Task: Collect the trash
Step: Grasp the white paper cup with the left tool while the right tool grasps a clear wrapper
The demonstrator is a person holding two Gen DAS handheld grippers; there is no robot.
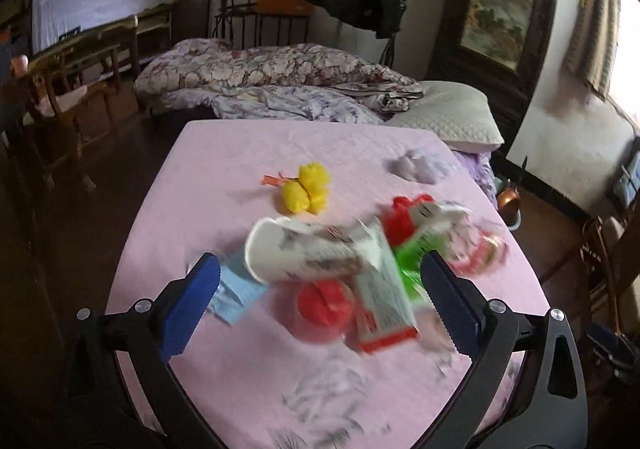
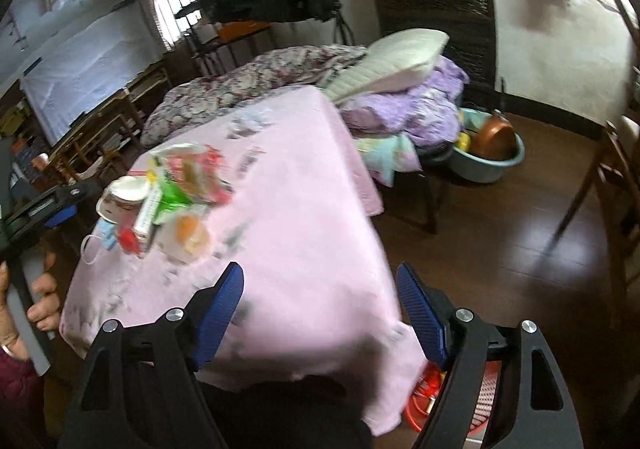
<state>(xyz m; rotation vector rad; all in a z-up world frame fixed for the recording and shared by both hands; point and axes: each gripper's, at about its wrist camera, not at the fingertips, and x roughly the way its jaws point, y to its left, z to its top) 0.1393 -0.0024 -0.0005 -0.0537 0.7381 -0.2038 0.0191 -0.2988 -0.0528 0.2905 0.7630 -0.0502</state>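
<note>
The left gripper point(image 1: 320, 281) had its jaws spread wide around a blurred trash pile: a white paper cup point(image 1: 296, 253), a red-and-white carton point(image 1: 384, 305) and a blue face mask point(image 1: 236, 293), near the worktop's point(image 1: 240, 153) left edge. The right gripper point(image 2: 320, 297) held its jaws open and empty over the near corner. Yellow wrappers point(image 1: 306, 189) lay farther back.

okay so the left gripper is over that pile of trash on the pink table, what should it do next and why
Probably ease the left gripper down and close on the white paper cup. Its jaws are open and empty, the cup lies on its side on top of the pile between them, and the right gripper is open near the table edge, away from the pile.
</note>
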